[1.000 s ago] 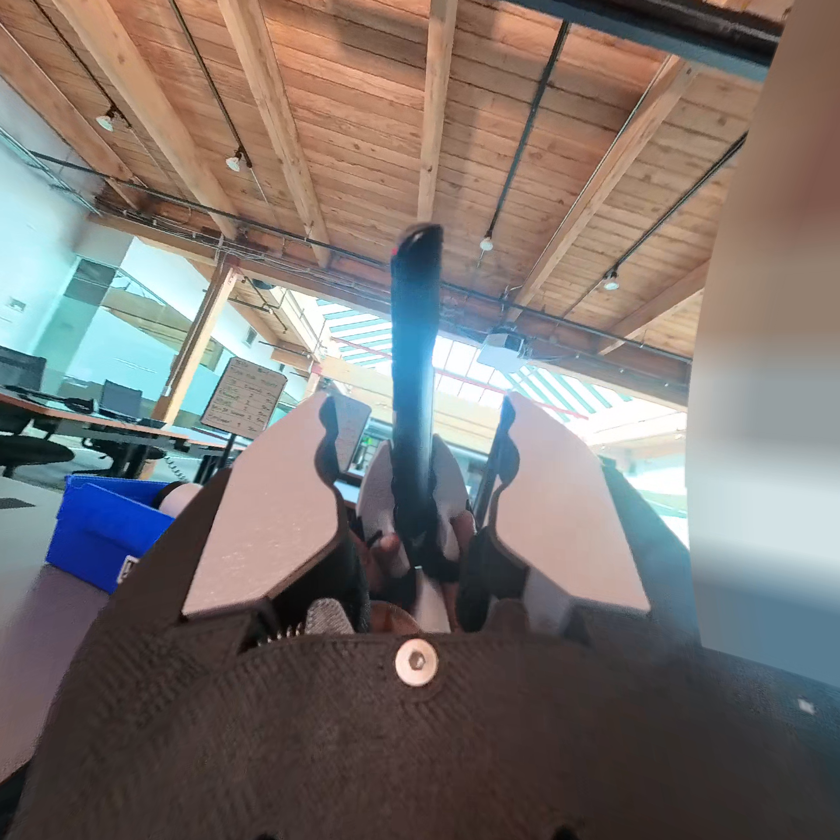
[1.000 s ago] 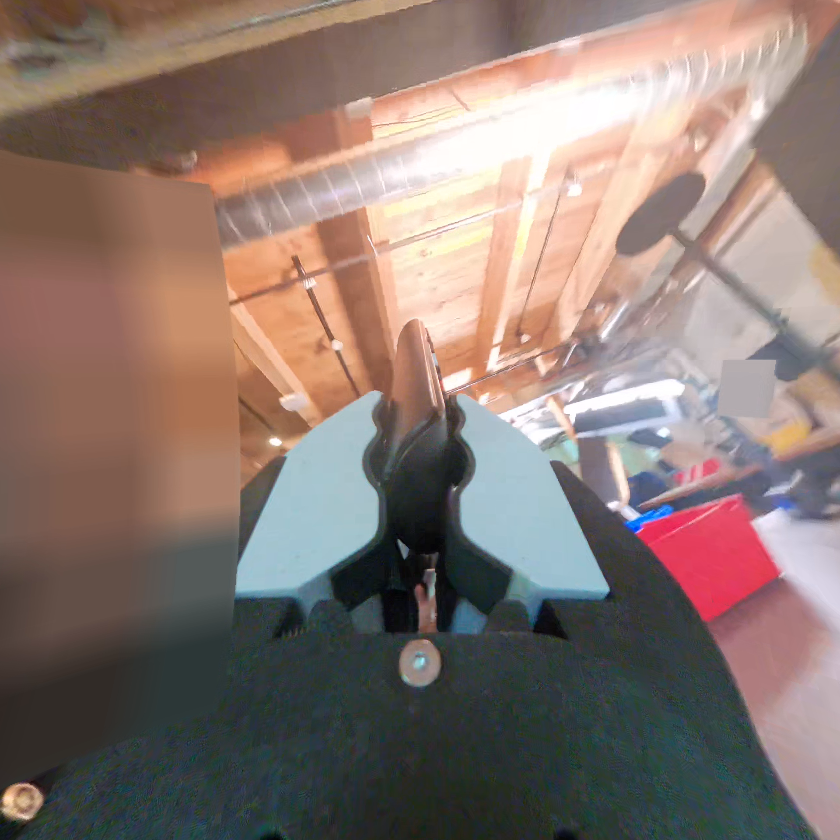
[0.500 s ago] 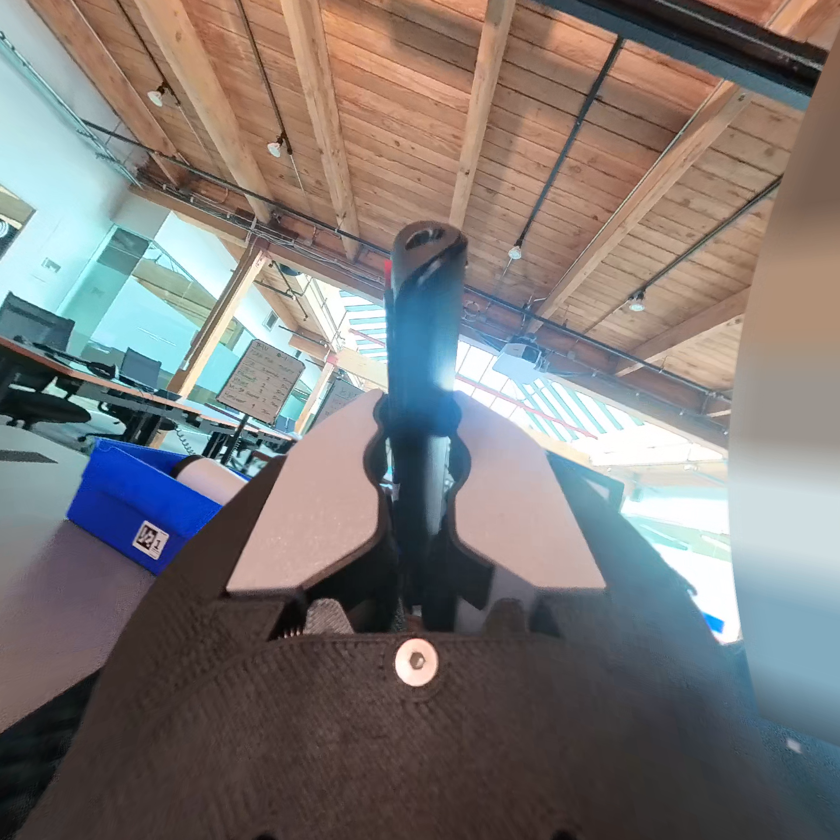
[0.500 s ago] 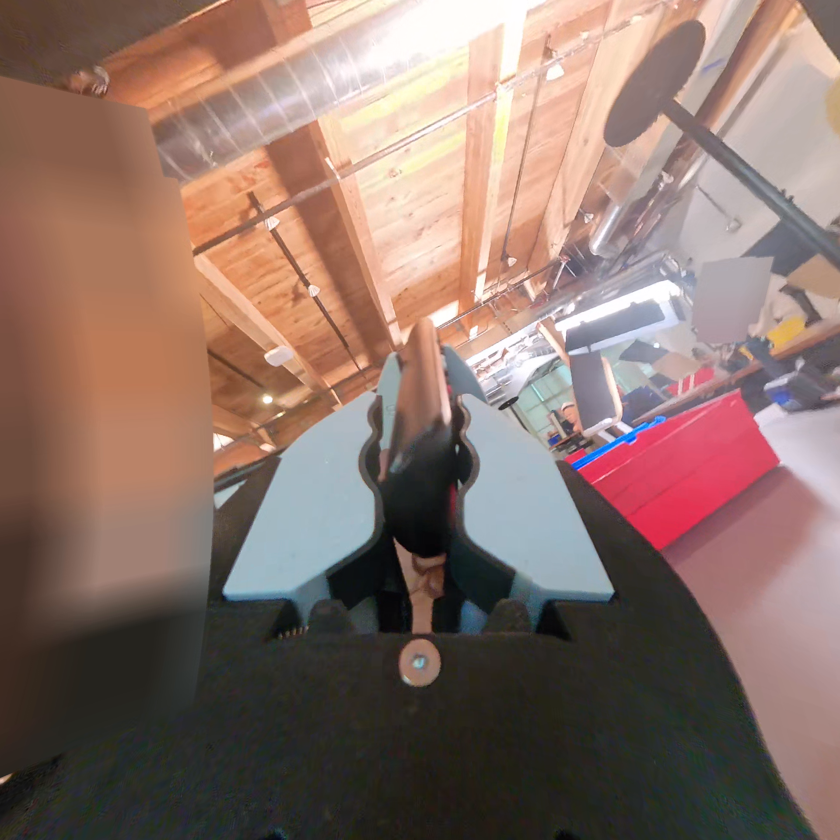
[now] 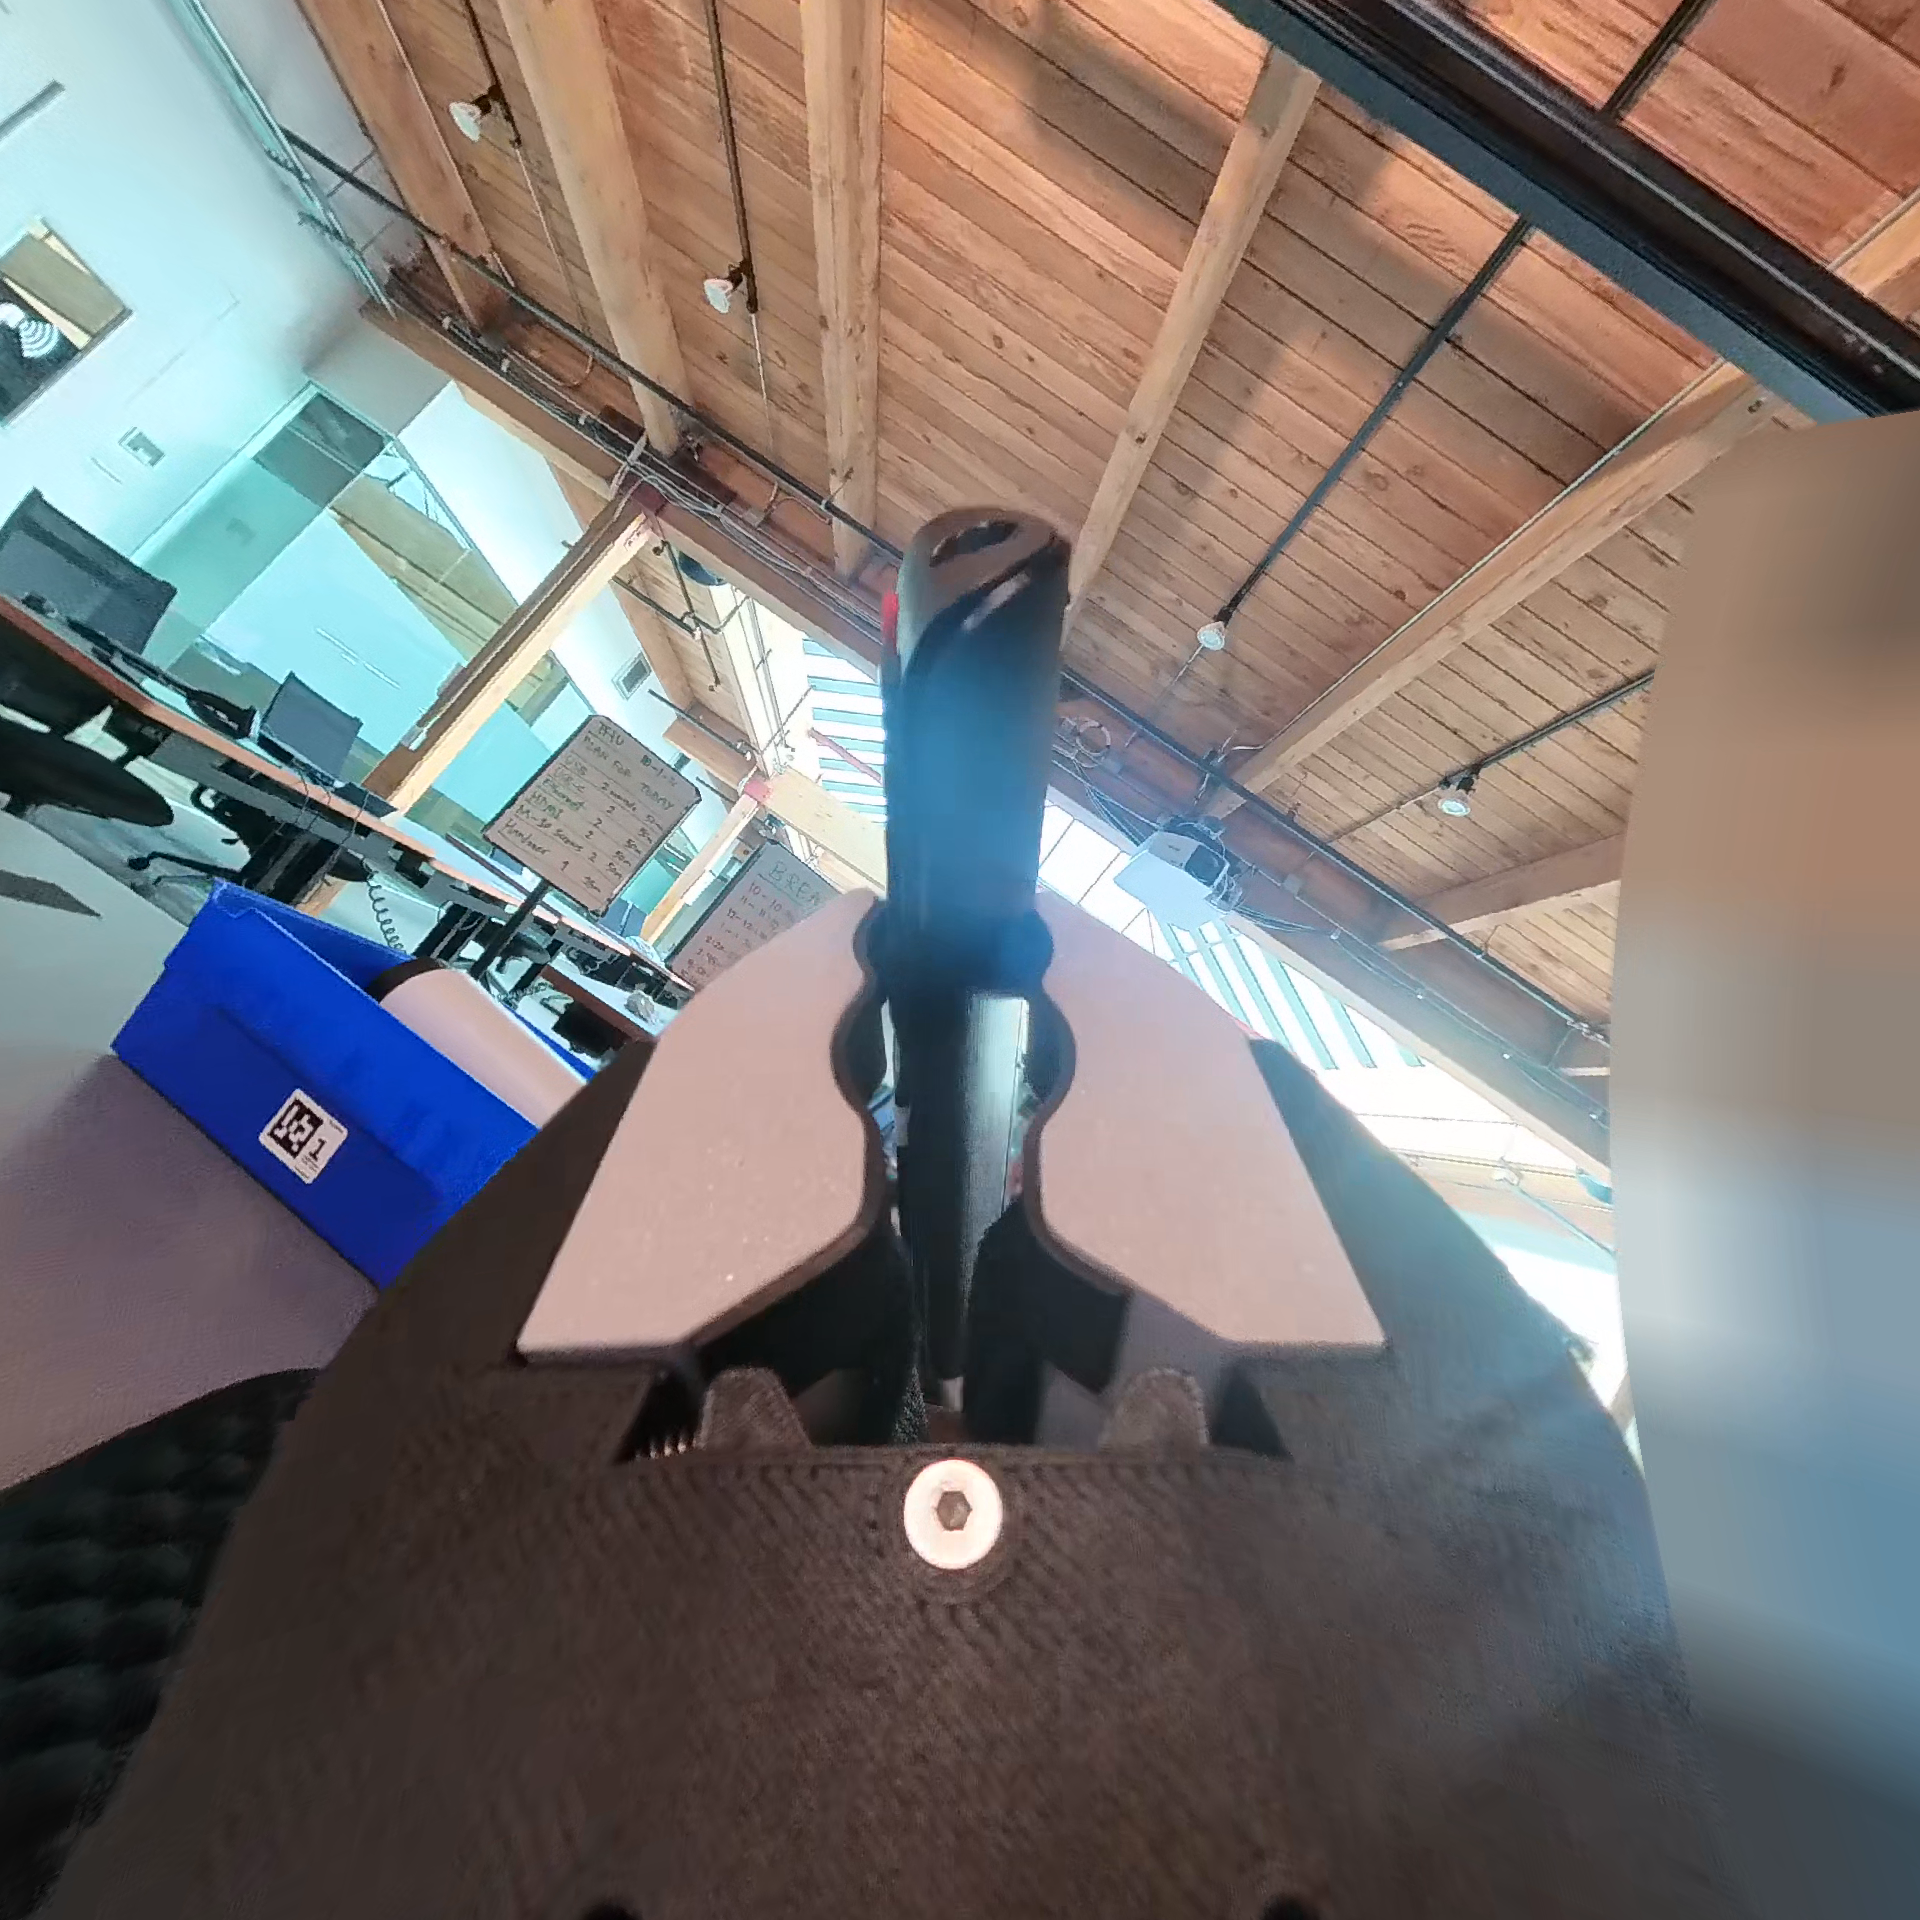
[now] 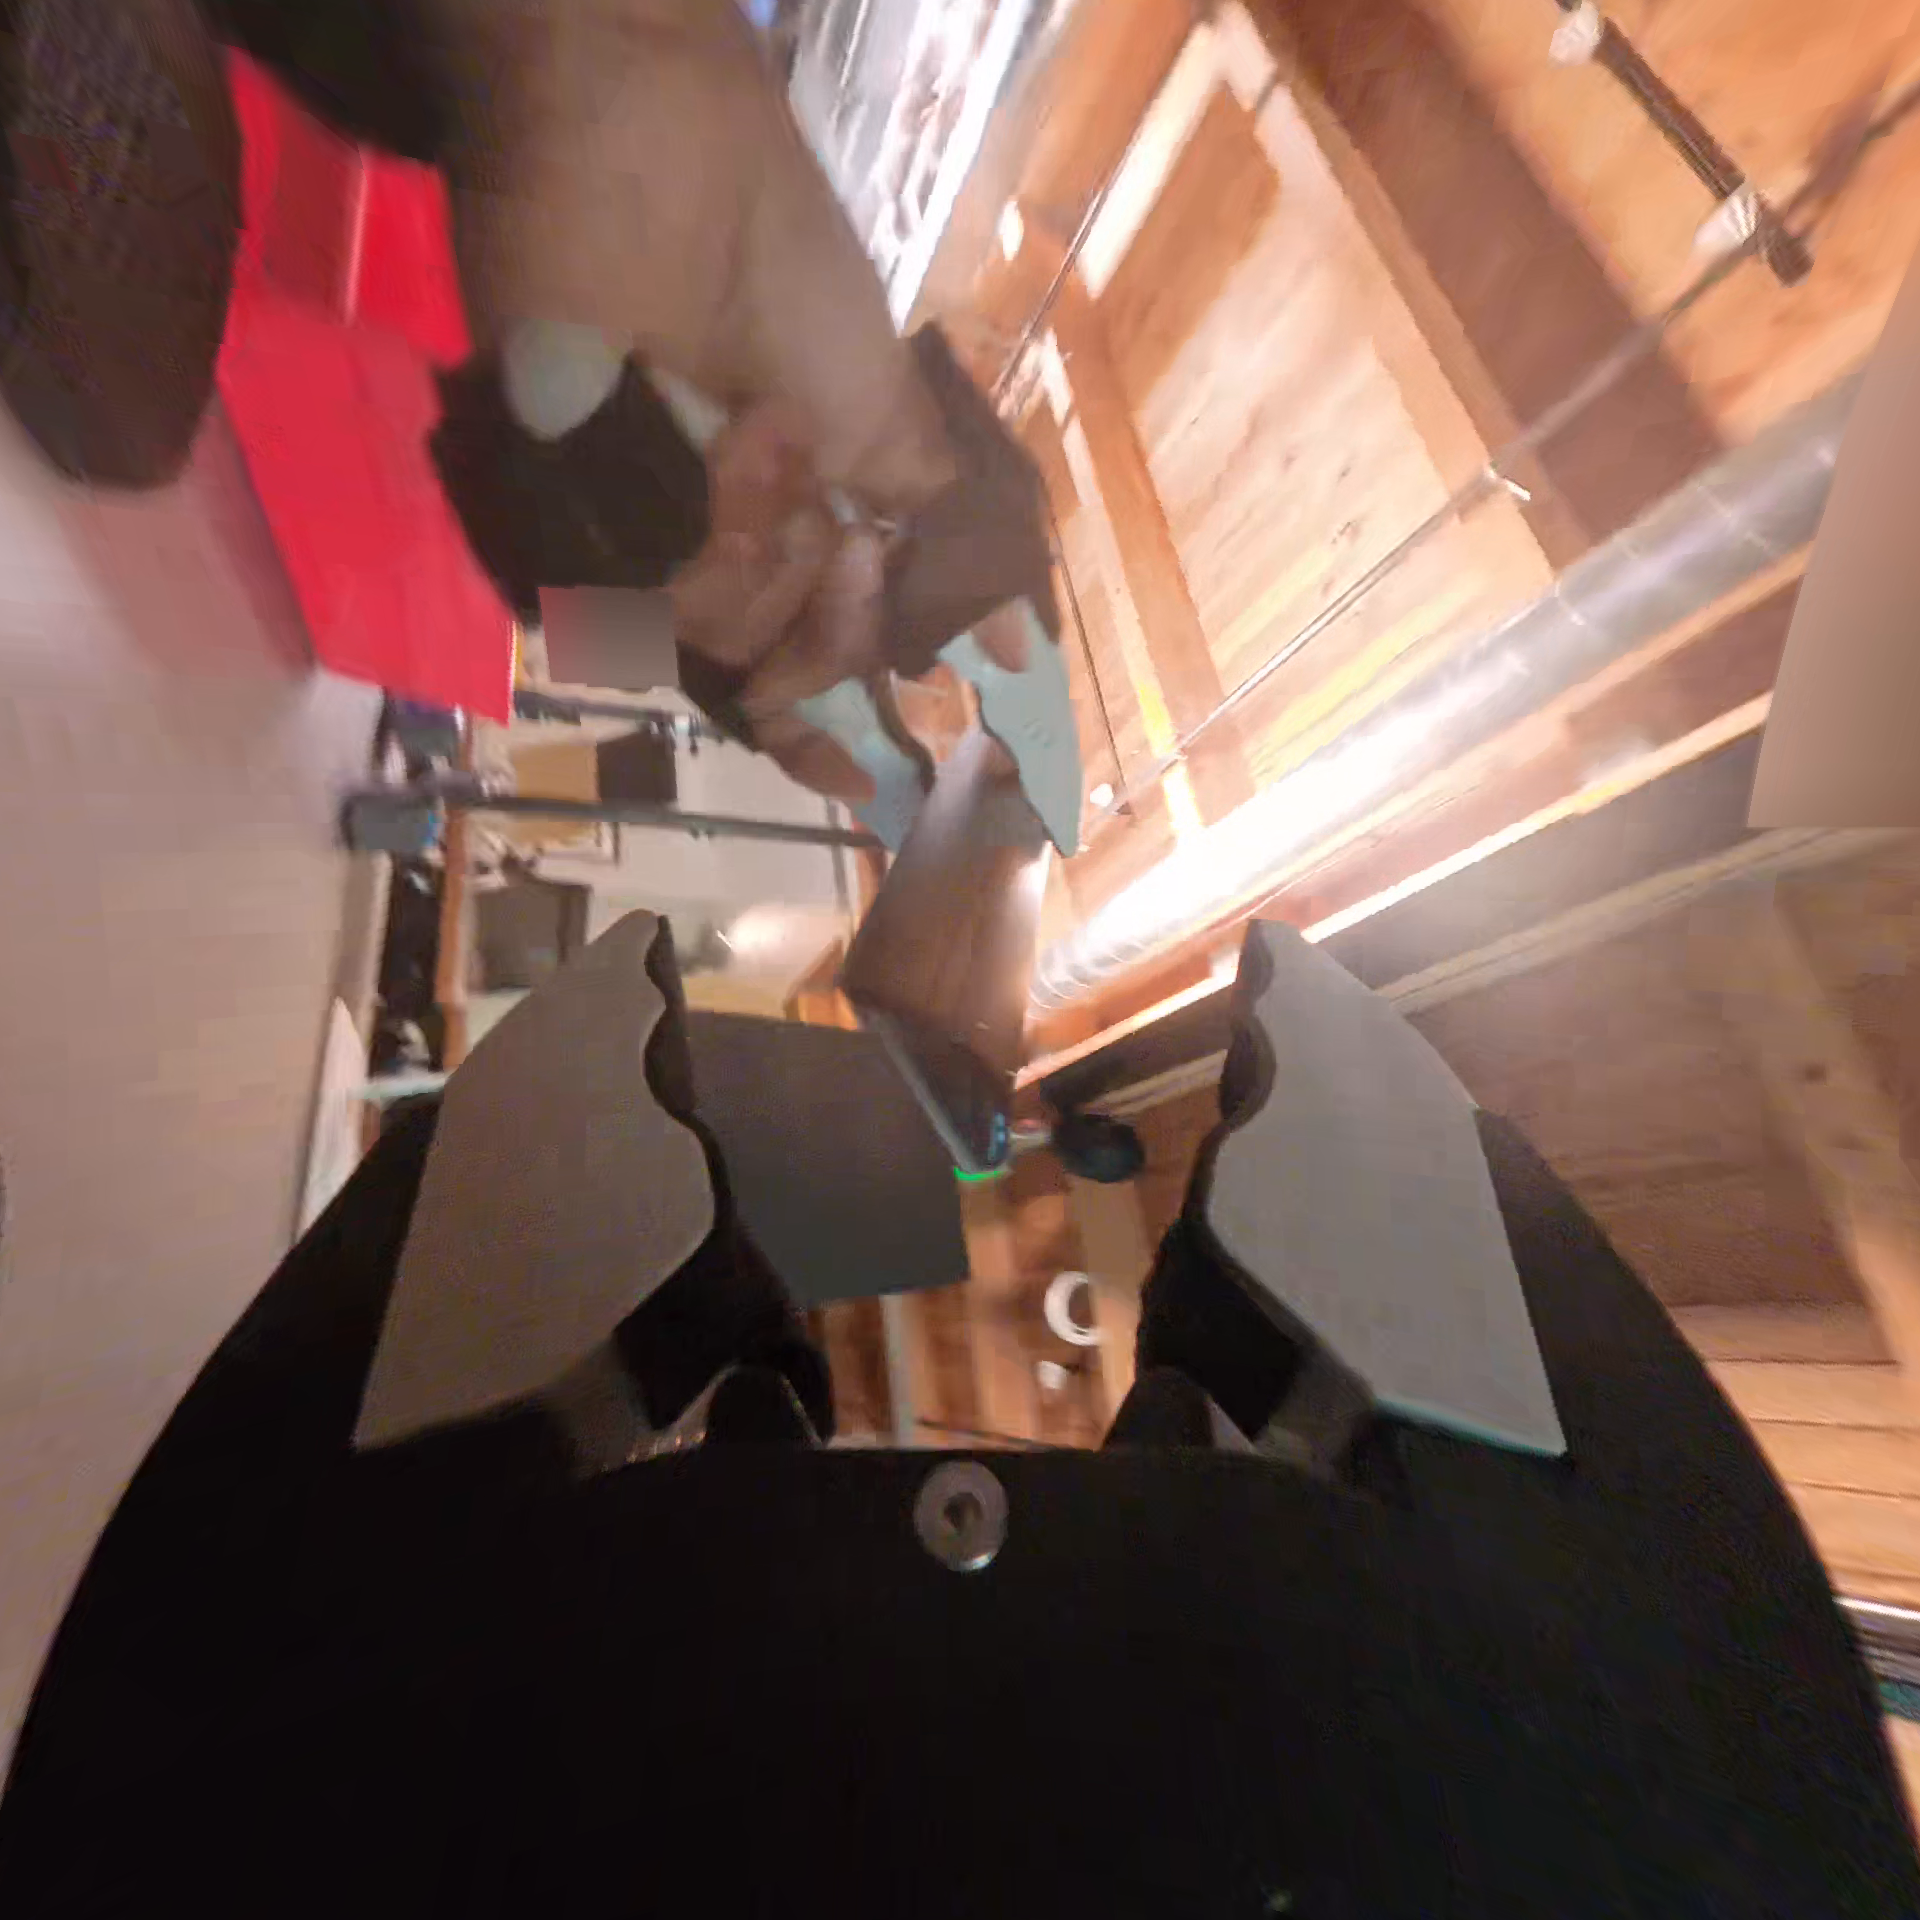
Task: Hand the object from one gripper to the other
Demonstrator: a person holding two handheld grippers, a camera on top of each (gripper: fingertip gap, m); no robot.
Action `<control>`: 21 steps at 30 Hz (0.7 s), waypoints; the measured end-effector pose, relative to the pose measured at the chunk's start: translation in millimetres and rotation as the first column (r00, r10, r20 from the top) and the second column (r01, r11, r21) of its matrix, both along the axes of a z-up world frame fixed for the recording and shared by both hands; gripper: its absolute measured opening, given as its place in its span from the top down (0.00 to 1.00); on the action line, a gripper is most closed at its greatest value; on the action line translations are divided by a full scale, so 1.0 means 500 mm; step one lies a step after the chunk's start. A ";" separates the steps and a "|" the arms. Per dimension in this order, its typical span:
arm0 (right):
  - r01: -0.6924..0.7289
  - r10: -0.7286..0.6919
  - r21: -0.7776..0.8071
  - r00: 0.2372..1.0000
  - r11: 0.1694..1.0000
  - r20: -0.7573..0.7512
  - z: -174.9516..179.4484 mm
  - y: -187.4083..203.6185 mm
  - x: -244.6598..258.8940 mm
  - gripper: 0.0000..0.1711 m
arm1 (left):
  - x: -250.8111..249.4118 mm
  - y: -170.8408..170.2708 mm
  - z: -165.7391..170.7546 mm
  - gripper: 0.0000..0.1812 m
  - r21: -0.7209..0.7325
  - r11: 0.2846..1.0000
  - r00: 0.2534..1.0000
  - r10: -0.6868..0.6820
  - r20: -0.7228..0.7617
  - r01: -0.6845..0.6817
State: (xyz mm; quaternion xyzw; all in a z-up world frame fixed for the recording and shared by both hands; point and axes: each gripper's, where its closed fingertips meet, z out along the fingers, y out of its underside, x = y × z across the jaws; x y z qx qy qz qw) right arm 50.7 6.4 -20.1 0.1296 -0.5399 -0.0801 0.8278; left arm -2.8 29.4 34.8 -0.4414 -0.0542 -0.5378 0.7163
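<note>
A long black flat object with a small red mark stands up between my left gripper's grey fingers, which are shut on its lower part. In the right wrist view my right gripper is open and empty, its jaws wide apart. Ahead of it the left gripper, held by a person's hand, grips the same dark object, whose free end points toward the gap between my right fingers. That view is blurred by motion.
A blue bin with a white roll in it sits on the grey table to the left. A red bin shows at the upper left of the right wrist view. Wooden ceiling beams fill the background.
The left gripper closed on the object while the right still held it. The right gripper has since opened, let go and pulled back, turning as it went.
</note>
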 end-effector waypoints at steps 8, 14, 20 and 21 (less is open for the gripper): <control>0.160 -0.148 0.103 0.982 0.982 -0.115 0.000 0.025 -0.010 0.72 | 0.041 0.016 -0.028 0.88 -0.066 0.995 0.997 -0.074 0.020 0.075; 0.140 -0.129 0.049 0.976 0.989 -0.175 0.024 0.020 0.007 0.85 | 0.059 -0.002 -0.009 0.83 0.000 0.992 0.992 -0.123 0.011 0.123; -0.281 0.164 -0.494 0.949 0.823 -0.268 0.107 0.019 0.065 0.85 | 0.053 -0.051 0.038 0.72 0.202 0.973 0.993 -0.118 0.003 0.115; -0.379 0.236 -0.595 0.922 0.708 -0.306 0.120 0.024 0.076 0.85 | 0.050 -0.052 0.040 0.71 0.214 0.973 0.996 -0.087 -0.013 0.088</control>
